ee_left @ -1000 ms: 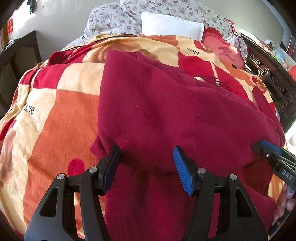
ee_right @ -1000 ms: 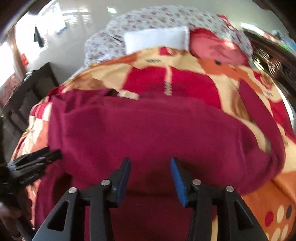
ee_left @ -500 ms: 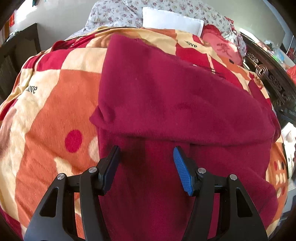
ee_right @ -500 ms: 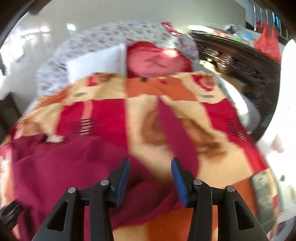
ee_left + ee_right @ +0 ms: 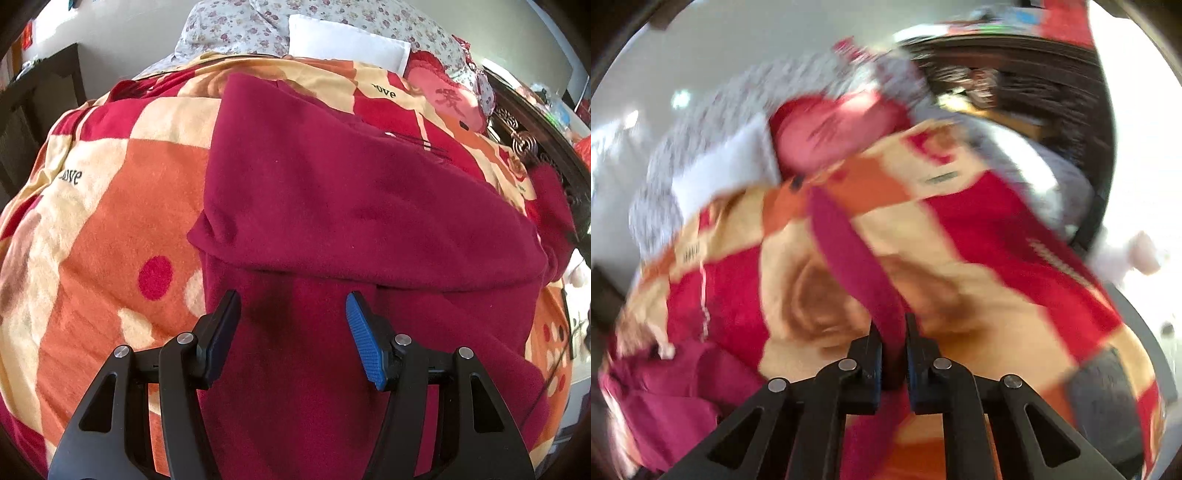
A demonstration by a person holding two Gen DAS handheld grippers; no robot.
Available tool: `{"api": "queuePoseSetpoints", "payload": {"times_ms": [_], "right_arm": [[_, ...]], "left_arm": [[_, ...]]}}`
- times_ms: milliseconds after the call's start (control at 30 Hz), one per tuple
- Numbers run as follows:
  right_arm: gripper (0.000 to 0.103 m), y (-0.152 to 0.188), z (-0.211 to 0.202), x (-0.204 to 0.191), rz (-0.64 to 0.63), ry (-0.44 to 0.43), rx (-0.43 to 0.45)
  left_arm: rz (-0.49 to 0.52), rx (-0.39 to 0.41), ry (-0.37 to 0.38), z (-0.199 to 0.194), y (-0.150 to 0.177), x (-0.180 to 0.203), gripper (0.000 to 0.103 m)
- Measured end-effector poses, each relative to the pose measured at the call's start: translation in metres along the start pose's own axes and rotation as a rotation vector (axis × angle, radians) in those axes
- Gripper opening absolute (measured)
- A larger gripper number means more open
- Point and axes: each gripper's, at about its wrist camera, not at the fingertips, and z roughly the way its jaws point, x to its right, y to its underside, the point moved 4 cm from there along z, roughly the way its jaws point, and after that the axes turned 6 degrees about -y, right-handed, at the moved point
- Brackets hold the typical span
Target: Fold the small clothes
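Dark red garment (image 5: 351, 206) lies spread on the bed, on top of the orange/red/cream blanket (image 5: 110, 221), w/ the white pillow (image 5: 347, 44) beyond its far end. One fold already in: upper layer doubled over toward the near side, its folded edge running across just beyond the left tongs (image 5: 291, 325).

Handling, as a guess: soft, fleecy knit, light, floppy, no stiffness. Won't slip much; the blanket is fuzzy too, so the two prob. cling and drag on each other. Not fragile. Best taken at an edge, corner or sleeve end, pinching through all layers, since a grab mid-panel would only bunch it up.

Left tongs: open, nothing between the pads, hanging over the near lower layer of the garment. Folded edge just ahead of the tips, garment's left edge just beside the left finger. Whether the tips touch the cloth I can't tell.

Right tongs (image 5: 894, 343): have just been closing and are now clamped on a narrow strip of the garment, prob. a sleeve (image 5: 849, 258). The strip runs from the pads out over the blanket toward the pink cushion (image 5: 834, 125). Right view is badly blurred. Bulk of the garment sits low-left of these tongs in that view.

Likely next: bring the sleeve across onto the body panel, keeping it off the blanket to avoid snagging.
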Motion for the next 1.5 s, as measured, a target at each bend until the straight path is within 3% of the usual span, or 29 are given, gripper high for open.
{"api": "queuePoseSetpoints", "payload": {"times_ms": [67,100,133,233,367,433,533,800,967,1000,1033,1133,1200,1300,1500], "right_arm": [[0.018,0.011,-0.015,0.032,0.036,0.037,-0.034],[0.038,0.017,-0.021,0.044,0.029,0.064,-0.051],[0.046,0.025,-0.031,0.055,0.007,0.1,-0.056],[0.046,0.035,-0.057,0.073,-0.013,0.188,-0.035],[0.047,0.035,-0.077,0.077,0.039,0.101,-0.007],[0.047,0.033,-0.068,0.064,0.044,0.014,-0.043],[0.047,0.031,-0.043,0.045,0.058,-0.025,-0.073],[0.047,0.026,0.034,0.058,0.252,0.012,-0.192],[0.047,0.026,0.057,0.071,0.344,-0.001,-0.218],[0.044,0.025,0.057,0.072,0.353,-0.009,-0.211],[0.03,0.023,0.057,0.072,0.339,-0.008,-0.208],[0.008,0.024,0.052,0.07,0.295,-0.006,-0.216],[0.006,0.022,0.04,0.066,0.26,-0.013,-0.192],[0.006,0.008,0.001,0.044,0.194,-0.093,-0.097],[0.006,-0.028,-0.087,-0.061,-0.04,-0.387,0.058]], "left_arm": [[-0.004,0.0,0.009,-0.001,0.001,0.002,0.059],[-0.003,0.001,0.013,-0.001,0.002,0.003,0.059],[0.0,0.002,0.015,-0.001,0.002,0.005,0.059],[0.011,-0.001,0.018,-0.003,0.004,0.011,0.059],[0.027,0.003,0.026,-0.006,0.005,0.019,0.059],[0.037,0.006,0.027,-0.008,0.006,0.023,0.059],[0.047,0.012,0.028,-0.01,0.006,0.026,0.059],[0.043,0.012,0.01,-0.01,0.003,0.02,0.059],[0.021,-0.003,0.009,-0.006,0.003,0.013,0.059],[0.02,-0.003,0.01,-0.006,0.004,0.013,0.059],[0.021,-0.002,0.011,-0.006,0.005,0.013,0.059],[0.024,0.0,0.014,-0.008,0.006,0.011,0.059],[0.021,0.008,0.014,-0.01,0.005,0.009,0.059],[0.005,0.015,0.015,-0.014,0.002,0.003,0.059],[-0.052,0.044,0.028,-0.025,-0.008,-0.011,0.059]]}}
